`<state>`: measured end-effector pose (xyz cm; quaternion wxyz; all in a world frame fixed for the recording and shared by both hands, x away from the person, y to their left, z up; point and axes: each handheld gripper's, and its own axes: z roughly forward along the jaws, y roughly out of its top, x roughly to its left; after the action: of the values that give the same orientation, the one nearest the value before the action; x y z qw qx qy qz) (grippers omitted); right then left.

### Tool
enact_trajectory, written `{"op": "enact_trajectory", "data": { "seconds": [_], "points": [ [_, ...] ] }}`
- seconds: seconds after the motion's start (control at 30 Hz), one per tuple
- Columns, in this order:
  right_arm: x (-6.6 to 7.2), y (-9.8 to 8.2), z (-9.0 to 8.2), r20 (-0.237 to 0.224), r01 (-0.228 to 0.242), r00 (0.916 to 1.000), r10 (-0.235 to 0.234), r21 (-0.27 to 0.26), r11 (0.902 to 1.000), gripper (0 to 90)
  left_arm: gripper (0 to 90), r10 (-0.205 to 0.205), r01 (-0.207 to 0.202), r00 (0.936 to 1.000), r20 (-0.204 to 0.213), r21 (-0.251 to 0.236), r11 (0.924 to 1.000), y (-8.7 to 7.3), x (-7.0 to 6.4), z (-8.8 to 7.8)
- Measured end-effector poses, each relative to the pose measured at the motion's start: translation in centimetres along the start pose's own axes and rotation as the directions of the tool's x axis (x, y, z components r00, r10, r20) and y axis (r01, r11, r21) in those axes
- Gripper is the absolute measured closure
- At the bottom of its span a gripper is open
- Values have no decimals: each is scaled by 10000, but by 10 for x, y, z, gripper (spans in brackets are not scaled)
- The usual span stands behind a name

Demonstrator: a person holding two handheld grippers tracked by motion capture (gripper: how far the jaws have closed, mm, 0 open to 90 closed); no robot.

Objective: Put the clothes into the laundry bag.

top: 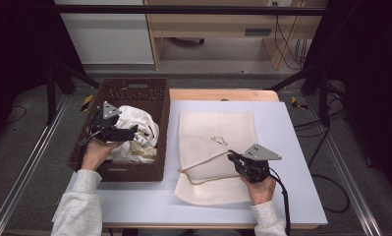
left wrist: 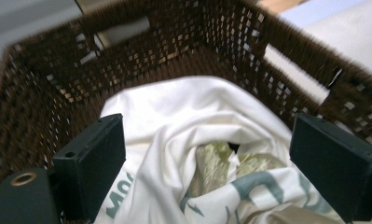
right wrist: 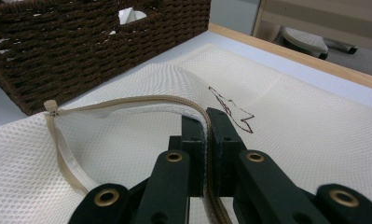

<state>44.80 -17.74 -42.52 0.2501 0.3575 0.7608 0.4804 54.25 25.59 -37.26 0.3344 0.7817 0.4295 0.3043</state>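
floor: grey carpet (top: 26, 162) | furniture: wooden desk (top: 208, 24), white cabinet (top: 105, 34) | surround: black curtains (top: 365, 73)

Left tool (top: 119, 132) agape, right tool (top: 238, 161) clamped

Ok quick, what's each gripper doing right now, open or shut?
Left gripper: open, above the white clothes in the basket, holding nothing.
Right gripper: shut on the zipper edge of the mesh bag.

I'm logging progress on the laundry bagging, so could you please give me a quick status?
Left tool open over white clothes in wicker basket. Right tool shut on zipper edge of mesh bag, holding it open. Nothing in the way.
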Motion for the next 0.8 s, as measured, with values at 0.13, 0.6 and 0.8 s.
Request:
{"op": "enact_trajectory", "data": {
  "seconds": [0.13,0.6,0.8],
  "points": [
    [0,0,0,-13,1,10000,-1,53,10000,862,82,-37,20,9998,194,854,9963,-9,3,13],
    [-1,-2,3,-50,53,10000,-52,264,9996,861,69,-325,-97,9901,1368,2971,9548,-23,-5,47],
    [-2,-2,4,-45,55,10000,-53,311,9995,860,64,-122,-452,9886,1499,3733,9266,-26,-10,59]
  ]
}}
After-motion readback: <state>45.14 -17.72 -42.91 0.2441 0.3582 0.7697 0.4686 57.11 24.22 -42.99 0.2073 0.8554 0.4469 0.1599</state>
